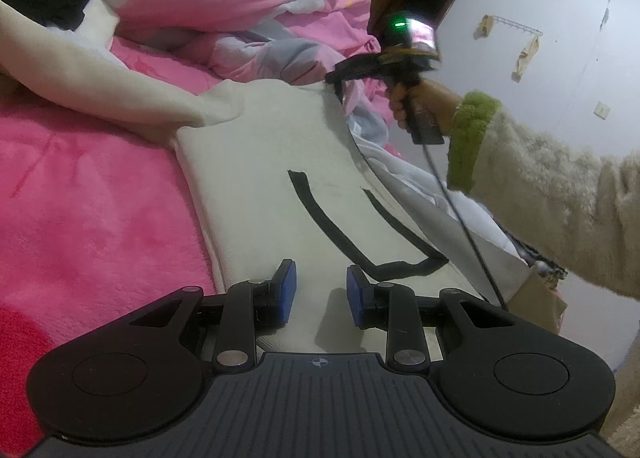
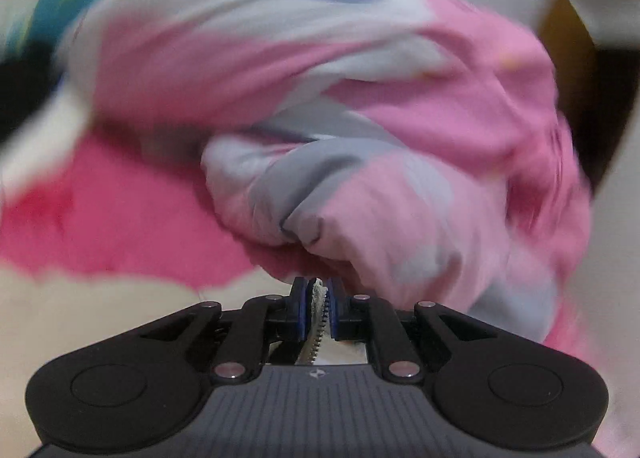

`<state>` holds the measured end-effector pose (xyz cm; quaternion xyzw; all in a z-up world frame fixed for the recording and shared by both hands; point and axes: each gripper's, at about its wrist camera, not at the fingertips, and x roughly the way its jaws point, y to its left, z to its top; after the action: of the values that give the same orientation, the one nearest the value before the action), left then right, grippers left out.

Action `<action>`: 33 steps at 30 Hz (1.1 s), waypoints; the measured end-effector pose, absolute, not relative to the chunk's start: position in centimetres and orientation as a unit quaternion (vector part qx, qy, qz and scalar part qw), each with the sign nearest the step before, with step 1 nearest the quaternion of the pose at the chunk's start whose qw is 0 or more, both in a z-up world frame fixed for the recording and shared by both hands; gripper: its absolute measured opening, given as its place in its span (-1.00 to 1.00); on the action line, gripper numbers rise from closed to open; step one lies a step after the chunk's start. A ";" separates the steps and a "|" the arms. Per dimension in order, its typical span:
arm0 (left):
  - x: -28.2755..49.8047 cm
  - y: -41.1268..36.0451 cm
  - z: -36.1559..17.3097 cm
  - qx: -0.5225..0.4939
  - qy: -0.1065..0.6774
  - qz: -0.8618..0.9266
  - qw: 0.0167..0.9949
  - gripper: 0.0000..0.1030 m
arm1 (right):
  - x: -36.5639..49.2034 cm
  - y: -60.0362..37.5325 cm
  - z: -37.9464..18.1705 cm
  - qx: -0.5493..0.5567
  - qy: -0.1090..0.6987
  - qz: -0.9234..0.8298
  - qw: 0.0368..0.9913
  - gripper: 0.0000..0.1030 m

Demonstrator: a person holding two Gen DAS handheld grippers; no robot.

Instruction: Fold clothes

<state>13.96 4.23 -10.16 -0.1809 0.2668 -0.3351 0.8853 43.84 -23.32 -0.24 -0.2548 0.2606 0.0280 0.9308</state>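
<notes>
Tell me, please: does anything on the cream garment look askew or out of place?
One thing. On the cream garment, one sleeve trails out to the side over the pink blanket instead of lying folded on the body. The right gripper is shut on a zipper edge of the garment; the left gripper is open.
</notes>
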 end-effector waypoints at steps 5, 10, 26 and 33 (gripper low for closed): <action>13.9 4.2 -10.1 -0.181 0.267 -0.335 0.886 -0.47 | 46.7 -22.1 -5.8 -0.322 0.316 0.013 0.892 -0.74; 13.9 4.3 -10.0 -0.180 0.267 -0.335 0.886 -0.47 | 47.1 -24.1 -7.2 -0.244 0.318 0.001 0.916 -0.46; 13.7 4.3 -9.9 -0.175 0.265 -0.332 0.888 -0.47 | 33.7 -25.8 -4.3 -0.176 0.372 0.249 0.877 -0.76; 13.8 4.3 -9.9 -0.177 0.264 -0.334 0.887 -0.47 | 34.1 -26.0 -5.6 -0.153 0.367 0.233 0.888 -0.83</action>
<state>13.84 4.32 -9.95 -0.1768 0.2644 -0.3336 0.8874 34.11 -25.96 -5.59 -0.1531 0.3670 0.2329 0.8875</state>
